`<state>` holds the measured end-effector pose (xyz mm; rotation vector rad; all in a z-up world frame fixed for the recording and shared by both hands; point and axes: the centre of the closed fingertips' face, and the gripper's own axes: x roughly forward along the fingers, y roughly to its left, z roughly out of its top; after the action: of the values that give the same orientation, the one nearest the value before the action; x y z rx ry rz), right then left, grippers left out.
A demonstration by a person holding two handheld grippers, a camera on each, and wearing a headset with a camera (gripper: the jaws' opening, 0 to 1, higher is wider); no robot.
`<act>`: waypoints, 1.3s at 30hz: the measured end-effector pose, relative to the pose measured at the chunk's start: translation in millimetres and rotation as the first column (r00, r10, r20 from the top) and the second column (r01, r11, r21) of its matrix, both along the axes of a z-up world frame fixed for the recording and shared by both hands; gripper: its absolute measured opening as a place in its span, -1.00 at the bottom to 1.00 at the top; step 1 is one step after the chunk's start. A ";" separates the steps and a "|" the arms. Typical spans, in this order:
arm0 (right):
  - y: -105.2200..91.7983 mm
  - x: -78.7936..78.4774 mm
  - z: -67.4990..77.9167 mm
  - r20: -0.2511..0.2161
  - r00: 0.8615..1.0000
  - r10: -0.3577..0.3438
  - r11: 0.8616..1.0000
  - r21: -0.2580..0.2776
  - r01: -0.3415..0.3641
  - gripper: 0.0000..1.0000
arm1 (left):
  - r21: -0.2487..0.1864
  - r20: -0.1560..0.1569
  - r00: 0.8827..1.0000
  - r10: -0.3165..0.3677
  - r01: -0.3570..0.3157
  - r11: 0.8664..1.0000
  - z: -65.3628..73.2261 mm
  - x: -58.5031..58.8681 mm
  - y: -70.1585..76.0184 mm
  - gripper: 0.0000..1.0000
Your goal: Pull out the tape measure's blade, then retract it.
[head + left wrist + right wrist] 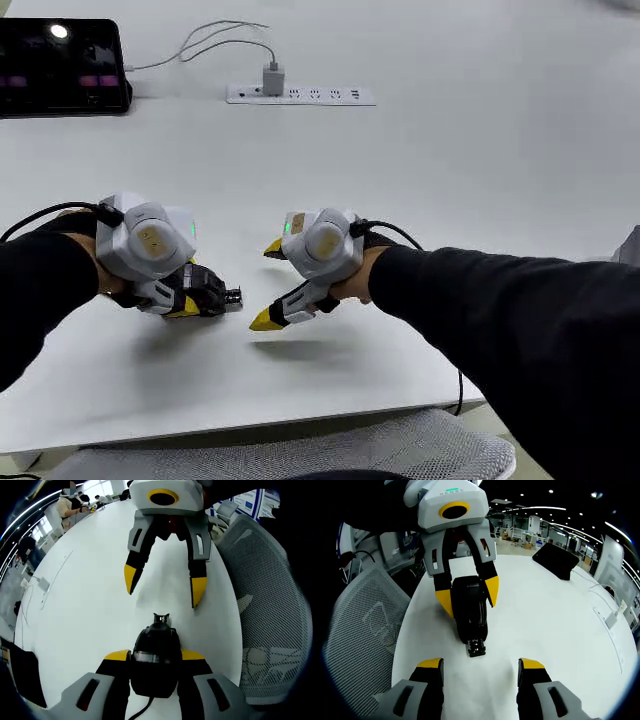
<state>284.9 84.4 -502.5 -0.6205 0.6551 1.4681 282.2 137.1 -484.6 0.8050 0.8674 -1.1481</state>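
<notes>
At the near edge of the white table [420, 170]: a person in dark sleeves holds two grippers tip to tip, close but not touching.
Left gripper [190, 288]: on the left of the scene, its yellow-tipped jaws are clamped on the two sides of the tape measure's case.
Tape measure [208, 290]: a black case, held low over the tabletop with its mouth pointing right, toward the other gripper. Whether it rests on the surface cannot be told.
Blade tip [233, 296]: the small hook sits right at the case's mouth, in the gap between the two grippers.
Right gripper [268, 284]: on the right, its jaws are spread wide and grip nothing. The yellow tips stop just short of the hook, one on its far side and one on its near side.
Far side of the table: a white power strip [300, 95] has a charger [273, 78] plugged in. Its cable [200, 40] trails left toward a dark tablet [60, 65] at the far left.
Below the near edge: the grey mesh of a chair [300, 450].
</notes>
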 end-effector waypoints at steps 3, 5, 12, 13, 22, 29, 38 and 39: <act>6.6 -0.8 -3.6 0.015 1.000 0.013 1.000 -0.011 -0.013 0.05 | -0.006 0.002 1.000 0.004 -0.004 1.000 0.3 0.1 0.1 -0.39; 7.8 -2.0 -8.7 0.025 0.999 0.037 0.999 -0.035 -0.036 -0.13 | -0.010 0.004 1.000 0.007 -0.007 1.000 0.0 0.3 0.3 -0.39; 16.6 -4.7 -16.3 0.003 0.998 0.059 0.996 -0.063 -0.059 -0.32 | -0.020 -0.002 1.000 0.019 -0.019 1.000 -1.6 1.7 0.9 -0.38; 18.0 -4.4 -16.4 0.004 0.998 0.059 0.996 -0.062 -0.059 -0.37 | -0.021 -0.001 1.000 0.019 -0.019 1.000 -1.7 1.8 0.9 -0.38; 28.8 -7.7 -21.2 0.007 0.996 0.089 0.993 -0.076 -0.088 -0.69 | -0.019 0.004 1.000 0.024 -0.024 1.000 -1.8 1.4 0.3 -0.38; 28.3 -4.9 -21.3 0.036 0.991 0.128 0.986 -0.116 -0.123 -0.75 | -0.030 0.007 1.000 0.018 -0.018 0.999 -0.9 0.5 -0.3 -0.38; 28.4 -3.5 -21.0 0.011 0.994 0.112 0.990 -0.085 -0.110 -0.77 | -0.050 0.016 1.000 0.027 -0.026 0.998 -0.1 1.9 0.9 -0.37; 28.2 -4.2 -20.7 0.013 0.993 0.115 0.990 -0.083 -0.113 -0.77 | -0.052 0.016 1.000 0.027 -0.026 0.998 -0.1 2.0 1.1 -0.37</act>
<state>280.7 112.6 -523.2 -0.7445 0.6780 1.5455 284.2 138.2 -484.7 0.7582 0.8290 -1.1344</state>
